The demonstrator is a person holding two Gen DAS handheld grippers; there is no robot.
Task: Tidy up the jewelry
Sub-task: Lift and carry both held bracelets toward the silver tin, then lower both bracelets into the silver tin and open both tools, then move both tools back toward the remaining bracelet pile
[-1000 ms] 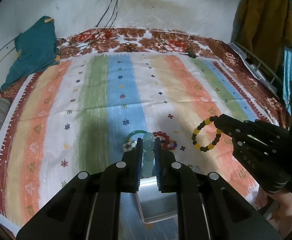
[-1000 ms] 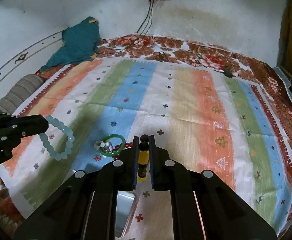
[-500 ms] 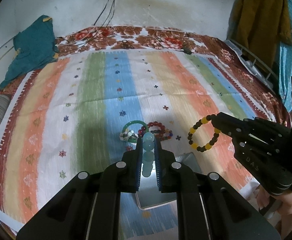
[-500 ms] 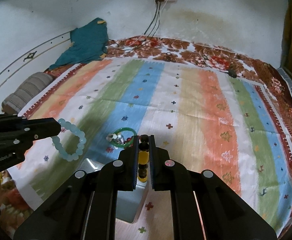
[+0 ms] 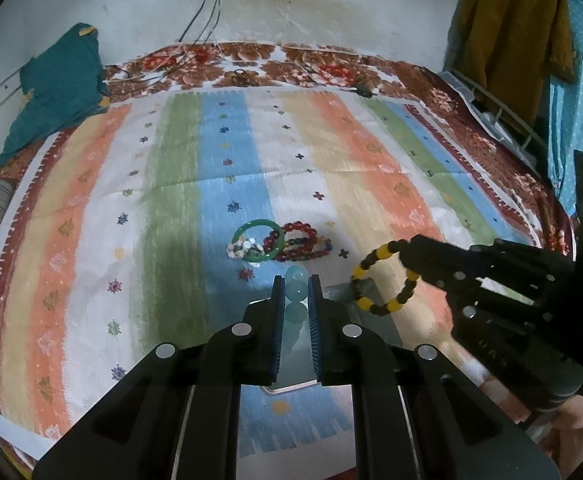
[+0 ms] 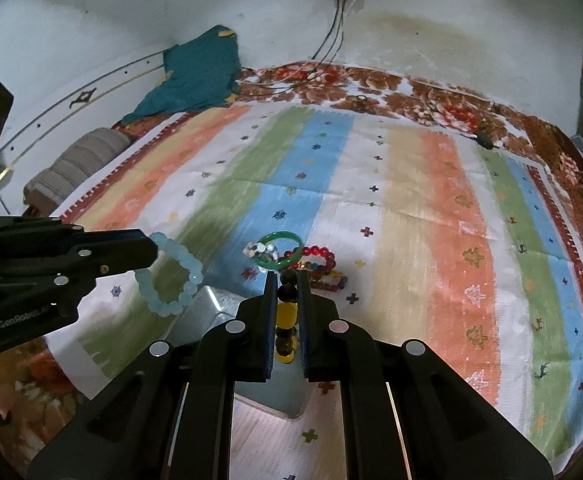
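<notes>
My left gripper point(image 5: 296, 286) is shut on a pale blue bead bracelet point(image 5: 295, 292), which hangs as a loop in the right wrist view point(image 6: 171, 274). My right gripper point(image 6: 287, 280) is shut on a black and yellow bead bracelet point(image 6: 286, 316), seen as a loop in the left wrist view point(image 5: 383, 276). Both hang above a metal tray point(image 5: 371, 320) on the striped bedspread, also in the right wrist view point(image 6: 207, 312). Beyond the tray lie a green bangle point(image 5: 257, 240), red bead bracelets point(image 5: 301, 240) and small pale pieces point(image 5: 243, 247).
The striped bedspread point(image 5: 231, 168) covers a bed against a white wall. A teal cloth point(image 5: 57, 96) lies at the far left corner. Cables point(image 5: 207, 12) hang from a wall socket. A grey striped pillow point(image 6: 71, 164) sits at the left edge. Clothes point(image 5: 511, 28) hang at right.
Both grippers have pulled back toward the near edge with their bracelets. The tray and the jewelry pile now sit farther ahead of the fingertips.
</notes>
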